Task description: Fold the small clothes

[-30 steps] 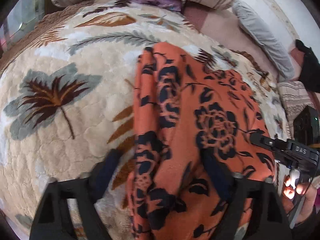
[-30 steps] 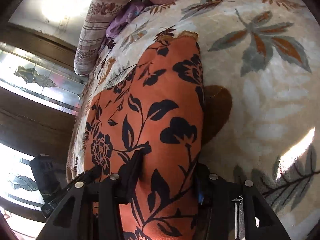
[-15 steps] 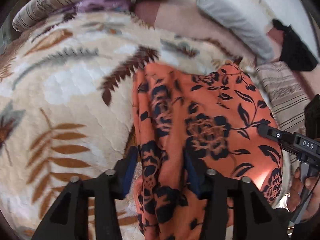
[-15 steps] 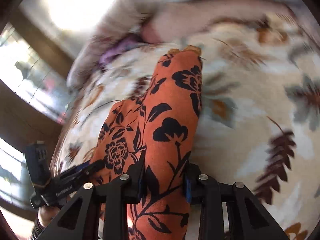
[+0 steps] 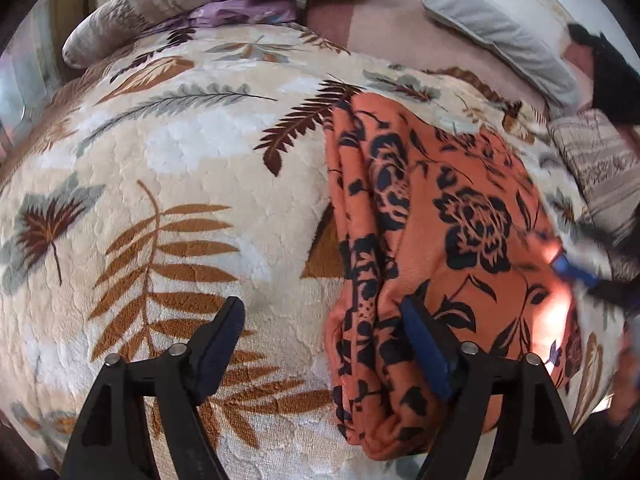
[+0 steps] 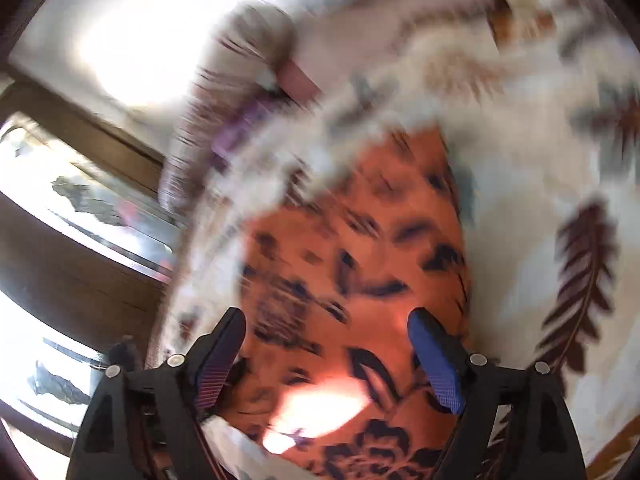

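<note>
Tongs both spread wide, gripping nothing: left tongs (image 5: 324,344) with one finger over bare blanket at 7 o'clock and the other lying against the cloth's near edge at 5 o'clock; right tongs (image 6: 328,354) straddling the cloth from above, fingers apart on either side of a sunlit patch, view badly smeared by motion blur.

Orange floral garment (image 5: 432,240) lying on the leaf-print blanket (image 5: 160,200) of the bed, running from 12 o'clock down to 5 o'clock in the left view; layered lengthwise, with stacked edges showing along its left side; seemingly one fold done, another probably due.

For a good next fold: pick the two near corners, one per pair of tongs, level with each other; bite through every layer at the stacked edge, not just the top ply, or the under-layers will slide out; close firmly before lifting; carry both corners together toward 12 o'clock, low over the cloth, and lay them square on the far edge; release only once flat.

Soft plush beneath likely to drag the fabric; worth lifting clear rather than sliding.
</note>
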`<action>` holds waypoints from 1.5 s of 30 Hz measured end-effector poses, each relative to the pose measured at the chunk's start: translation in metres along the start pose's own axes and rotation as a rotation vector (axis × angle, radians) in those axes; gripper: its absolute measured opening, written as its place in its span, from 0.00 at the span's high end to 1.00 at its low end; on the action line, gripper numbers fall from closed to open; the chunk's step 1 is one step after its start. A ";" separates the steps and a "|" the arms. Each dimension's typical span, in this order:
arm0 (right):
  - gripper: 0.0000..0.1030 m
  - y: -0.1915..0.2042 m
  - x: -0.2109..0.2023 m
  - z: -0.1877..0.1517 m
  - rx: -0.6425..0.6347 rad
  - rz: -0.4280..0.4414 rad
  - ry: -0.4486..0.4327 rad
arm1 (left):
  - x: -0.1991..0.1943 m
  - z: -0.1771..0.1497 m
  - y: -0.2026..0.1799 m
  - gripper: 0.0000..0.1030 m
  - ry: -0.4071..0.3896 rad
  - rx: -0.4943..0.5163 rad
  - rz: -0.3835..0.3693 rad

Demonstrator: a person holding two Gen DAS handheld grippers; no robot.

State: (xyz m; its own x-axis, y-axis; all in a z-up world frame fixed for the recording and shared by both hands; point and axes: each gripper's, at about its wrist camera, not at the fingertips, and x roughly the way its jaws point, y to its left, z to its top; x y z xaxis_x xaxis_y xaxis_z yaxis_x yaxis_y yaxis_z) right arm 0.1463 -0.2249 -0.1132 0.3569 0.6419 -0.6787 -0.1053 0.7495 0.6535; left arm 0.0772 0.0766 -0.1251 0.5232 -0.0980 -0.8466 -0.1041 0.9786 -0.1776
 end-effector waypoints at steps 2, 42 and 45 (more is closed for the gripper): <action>0.18 -0.002 -0.008 -0.001 0.020 0.026 -0.033 | -0.018 0.004 0.002 0.20 -0.031 0.004 0.016; 0.04 0.051 -0.009 -0.064 -0.043 -0.028 0.017 | -0.123 -0.034 -0.011 0.18 -0.133 0.000 0.039; 0.05 0.050 -0.009 -0.068 -0.052 -0.041 0.022 | -0.134 -0.040 -0.015 0.18 -0.139 0.007 0.032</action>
State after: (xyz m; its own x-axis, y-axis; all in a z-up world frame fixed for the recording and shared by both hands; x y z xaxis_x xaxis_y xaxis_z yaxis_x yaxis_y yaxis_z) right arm 0.0751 -0.1823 -0.0975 0.3419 0.6136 -0.7118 -0.1395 0.7821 0.6073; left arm -0.0251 0.0679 -0.0288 0.6316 -0.0412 -0.7742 -0.1173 0.9820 -0.1479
